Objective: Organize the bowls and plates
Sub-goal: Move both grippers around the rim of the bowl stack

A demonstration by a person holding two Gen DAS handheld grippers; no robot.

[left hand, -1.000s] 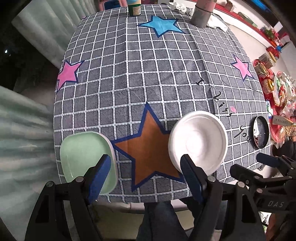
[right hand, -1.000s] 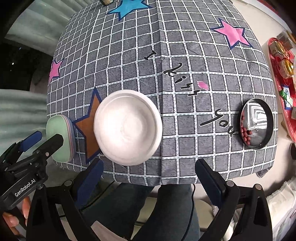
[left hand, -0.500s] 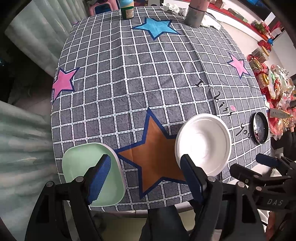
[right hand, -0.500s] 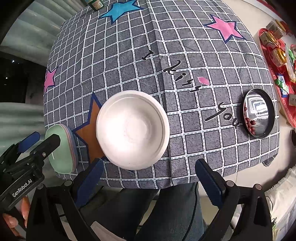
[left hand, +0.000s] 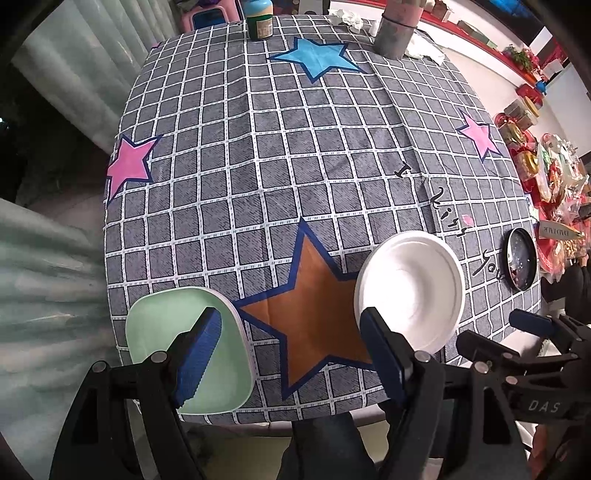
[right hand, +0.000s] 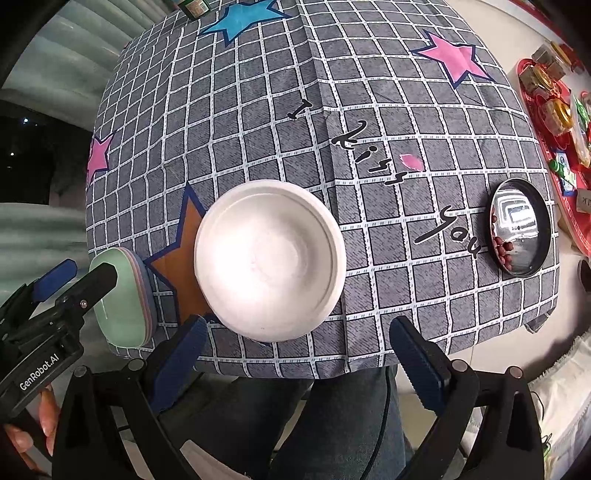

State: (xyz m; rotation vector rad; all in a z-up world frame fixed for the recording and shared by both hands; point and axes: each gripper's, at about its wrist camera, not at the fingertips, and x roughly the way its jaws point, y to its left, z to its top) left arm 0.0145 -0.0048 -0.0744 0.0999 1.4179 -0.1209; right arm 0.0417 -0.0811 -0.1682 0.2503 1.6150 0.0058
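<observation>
A white round bowl [left hand: 412,290] sits near the table's front edge; it also shows in the right wrist view [right hand: 269,260]. A stack of square plates with a mint green one on top [left hand: 170,336] lies at the front left corner, also in the right wrist view [right hand: 123,297]. My left gripper [left hand: 291,354] is open and empty above the front edge, between the plates and the bowl. My right gripper [right hand: 295,354] is open and empty, just in front of the bowl.
A shiny black dish with red berries [right hand: 521,232] sits at the front right. A jar [left hand: 259,20] and a grey cylinder [left hand: 397,31] stand at the far edge. A red tray of goods [right hand: 554,92] lies off to the right. The checked tablecloth [left hand: 295,166] covers the table.
Both grippers have moved forward over the table's front edge; the bowl and plates appear nearer. Both stay open and nothing on the table has moved.
</observation>
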